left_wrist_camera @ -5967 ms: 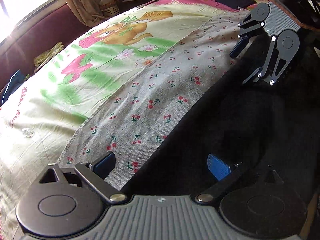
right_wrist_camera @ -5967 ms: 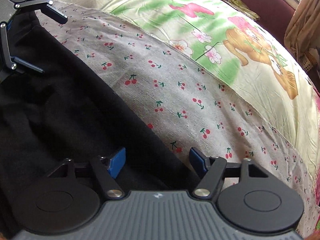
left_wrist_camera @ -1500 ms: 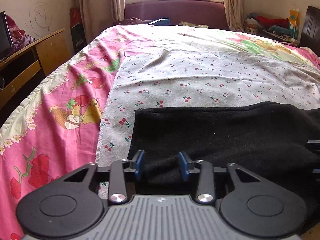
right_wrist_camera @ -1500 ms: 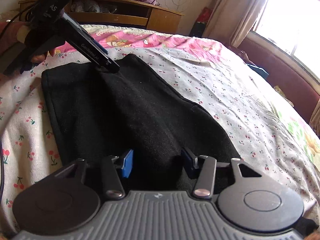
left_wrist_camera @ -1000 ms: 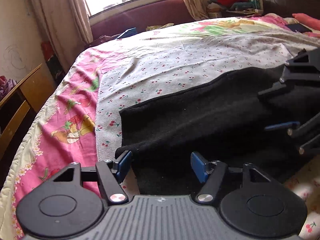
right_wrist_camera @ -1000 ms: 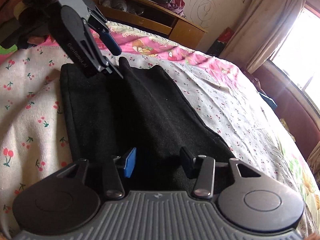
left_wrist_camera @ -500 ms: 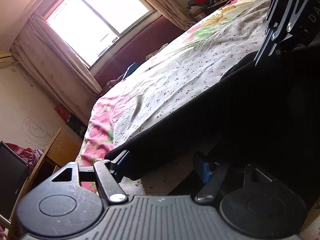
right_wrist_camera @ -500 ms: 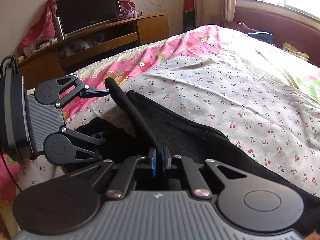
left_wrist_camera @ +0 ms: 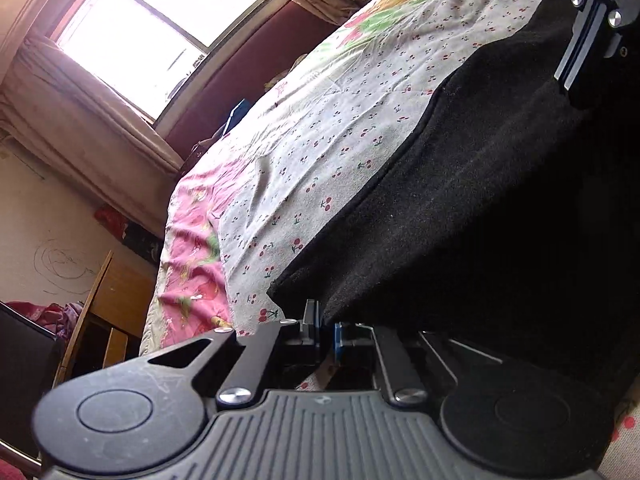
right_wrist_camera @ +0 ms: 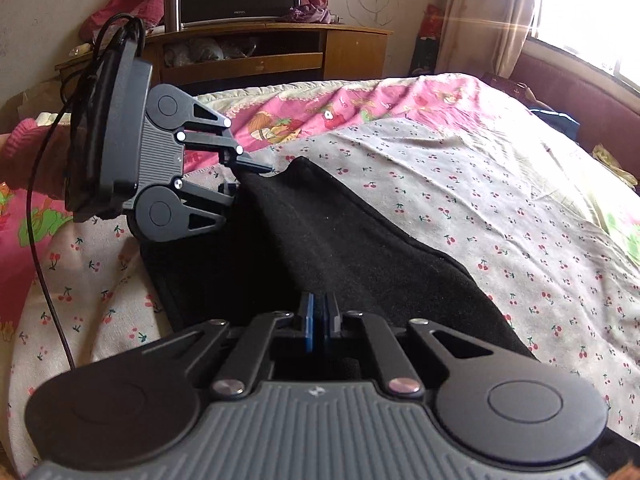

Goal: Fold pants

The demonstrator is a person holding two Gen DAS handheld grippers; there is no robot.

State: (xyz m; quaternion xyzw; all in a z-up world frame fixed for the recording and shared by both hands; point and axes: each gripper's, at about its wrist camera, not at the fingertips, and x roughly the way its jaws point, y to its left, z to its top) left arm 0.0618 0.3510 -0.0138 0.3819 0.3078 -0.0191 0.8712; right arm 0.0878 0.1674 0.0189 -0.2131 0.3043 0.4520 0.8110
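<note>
Both my tongs, left tongs [left_wrist_camera: 324,326] and right tongs [right_wrist_camera: 318,320], pinch the pants [right_wrist_camera: 340,248] edge; next I carry it toward twelve o'clock across the bed [right_wrist_camera: 460,168].

We see the left gripper [right_wrist_camera: 240,178] as a grey ribbed plastic body with black round-hubbed linkage arms, silver screws and blue finger pads [left_wrist_camera: 339,338], a black cable [right_wrist_camera: 38,208] looping off its back (a pink knitted sleeve [right_wrist_camera: 22,140] shows behind). The right gripper [right_wrist_camera: 319,322] matches it.
</note>
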